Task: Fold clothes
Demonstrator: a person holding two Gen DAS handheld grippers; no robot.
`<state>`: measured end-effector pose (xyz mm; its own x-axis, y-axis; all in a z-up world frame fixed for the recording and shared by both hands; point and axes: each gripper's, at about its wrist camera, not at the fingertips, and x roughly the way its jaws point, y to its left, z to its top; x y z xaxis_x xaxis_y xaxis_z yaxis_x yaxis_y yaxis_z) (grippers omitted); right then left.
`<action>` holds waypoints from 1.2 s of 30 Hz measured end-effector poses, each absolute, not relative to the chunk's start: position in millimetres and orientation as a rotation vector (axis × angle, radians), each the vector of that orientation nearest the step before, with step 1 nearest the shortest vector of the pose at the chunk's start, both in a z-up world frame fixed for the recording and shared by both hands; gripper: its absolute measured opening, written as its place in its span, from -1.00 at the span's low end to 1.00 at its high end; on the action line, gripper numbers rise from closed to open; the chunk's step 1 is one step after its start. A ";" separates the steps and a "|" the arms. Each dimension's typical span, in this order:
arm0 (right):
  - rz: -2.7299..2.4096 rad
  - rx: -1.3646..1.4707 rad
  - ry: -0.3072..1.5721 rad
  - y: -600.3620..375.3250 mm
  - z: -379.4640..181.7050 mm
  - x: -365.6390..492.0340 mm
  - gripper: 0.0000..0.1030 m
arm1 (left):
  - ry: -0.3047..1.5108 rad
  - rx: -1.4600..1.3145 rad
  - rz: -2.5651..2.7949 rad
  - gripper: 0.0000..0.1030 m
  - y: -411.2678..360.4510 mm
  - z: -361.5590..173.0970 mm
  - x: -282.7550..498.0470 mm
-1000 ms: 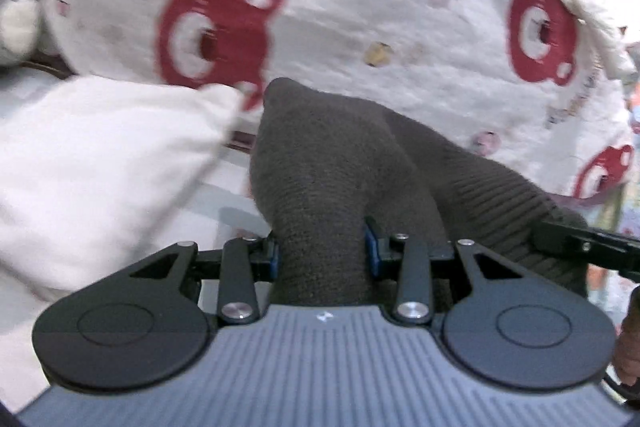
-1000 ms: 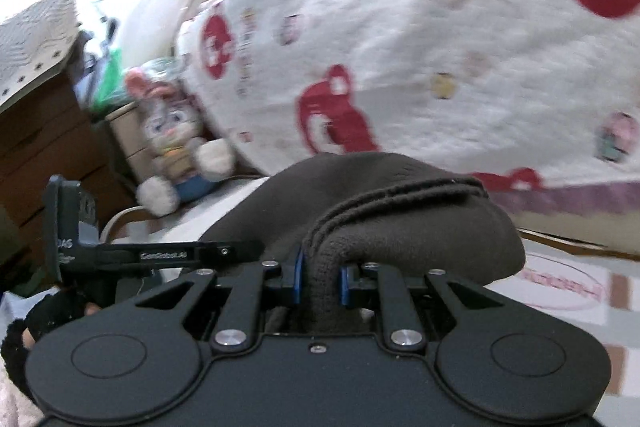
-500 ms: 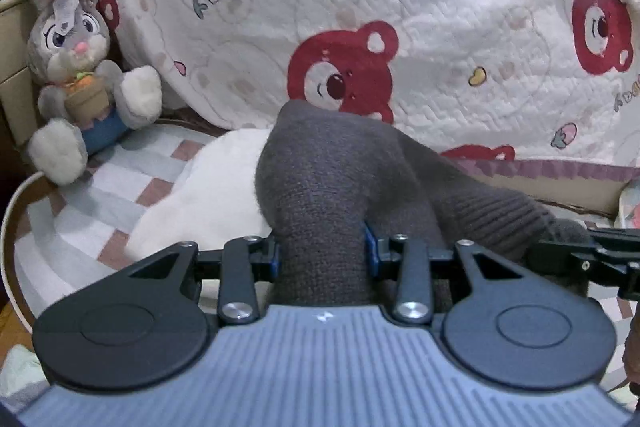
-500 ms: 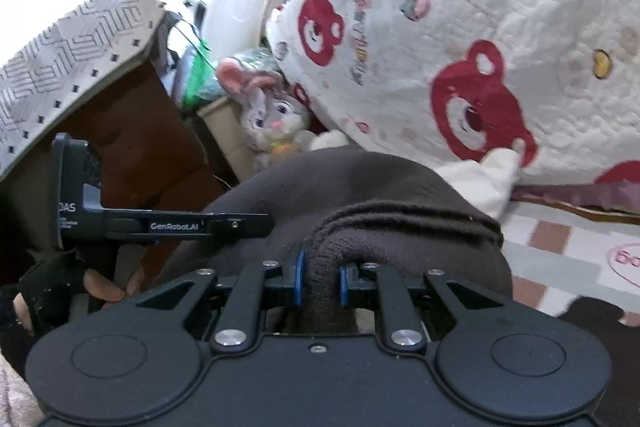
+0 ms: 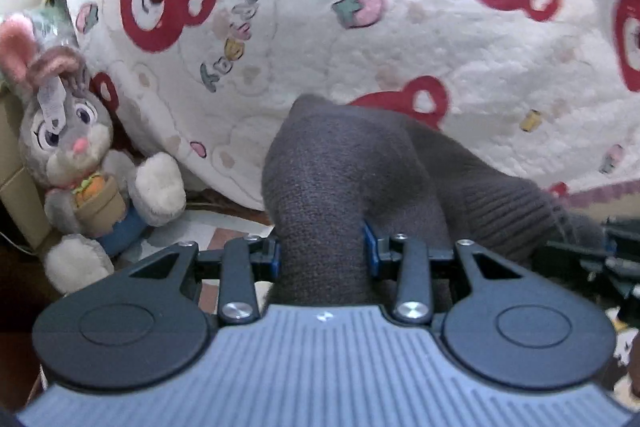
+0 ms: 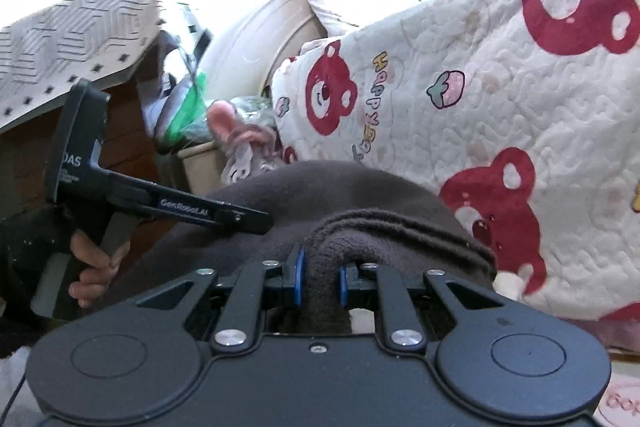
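Observation:
A dark grey-brown knitted garment (image 5: 340,163) is bunched and lifted between both grippers. My left gripper (image 5: 322,253) is shut on a thick fold of it, the blue pads pressing its sides. In the right wrist view the same garment (image 6: 320,195) drapes forward, and my right gripper (image 6: 320,281) is shut on a narrower ribbed fold. The left gripper's body (image 6: 160,203) shows there at the left, with a gloved hand (image 6: 92,267) holding it. The fingertips of both grippers are buried in cloth.
A white quilt with red bears (image 5: 360,27) hangs behind as a backdrop. A grey plush rabbit (image 5: 76,163) sits at the left against a box. A brown wooden cabinet (image 6: 124,131) with a patterned cloth on top stands left, and a cream headboard (image 6: 260,35) rises behind.
Both grippers have swung left and upward with the garment still gripped. The white folded cloth has dropped out of view and the plush rabbit has come in at the left.

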<state>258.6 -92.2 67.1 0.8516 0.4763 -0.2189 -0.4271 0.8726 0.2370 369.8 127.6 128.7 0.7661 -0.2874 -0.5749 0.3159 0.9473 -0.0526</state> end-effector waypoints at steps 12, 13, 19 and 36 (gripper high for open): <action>0.215 0.624 0.400 -116.2 -126.7 324.1 -0.32 | 0.730 0.127 -0.091 -0.29 124.6 -38.3 455.7; 0.216 0.662 0.353 -119.5 -133.8 313.6 -0.31 | 0.709 0.175 -0.095 -0.29 120.7 -39.4 452.0; 0.347 0.780 0.470 -142.4 -135.6 325.6 -0.12 | 0.571 0.070 -0.046 -0.24 150.2 -14.5 422.1; 0.418 0.897 0.597 -142.6 -144.3 277.2 0.06 | 0.706 -0.302 -0.269 0.22 261.4 -55.1 364.4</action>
